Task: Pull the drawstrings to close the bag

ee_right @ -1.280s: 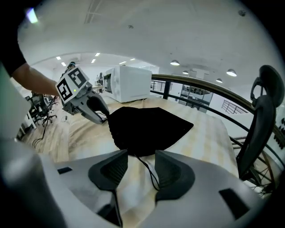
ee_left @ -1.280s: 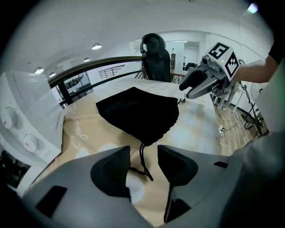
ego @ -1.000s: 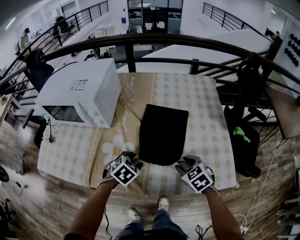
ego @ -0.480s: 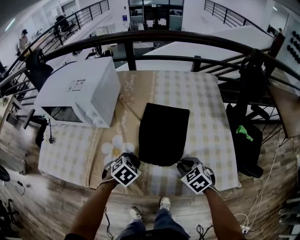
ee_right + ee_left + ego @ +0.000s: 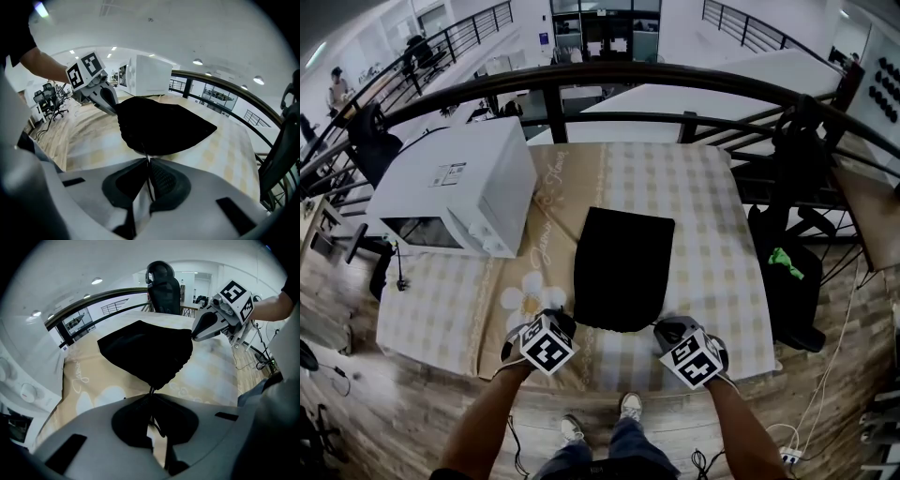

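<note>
Lying on the table (image 5: 712, 216), the black bag (image 5: 622, 267) runs lengthwise away from the person, mouth nearest. The left gripper (image 5: 562, 321) clamps the left drawstring (image 5: 151, 392), and the right gripper's (image 5: 661, 328) jaws are closing on the right drawstring (image 5: 147, 161).

Black bag (image 5: 621, 267) on checked tablecloth (image 5: 712, 253), microwave (image 5: 459, 183) left

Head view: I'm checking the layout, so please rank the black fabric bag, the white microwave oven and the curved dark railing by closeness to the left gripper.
1. Black fabric bag, just right of the left gripper.
2. White microwave oven, on the table's far left.
3. Curved dark railing, beyond the table's far edge.
</note>
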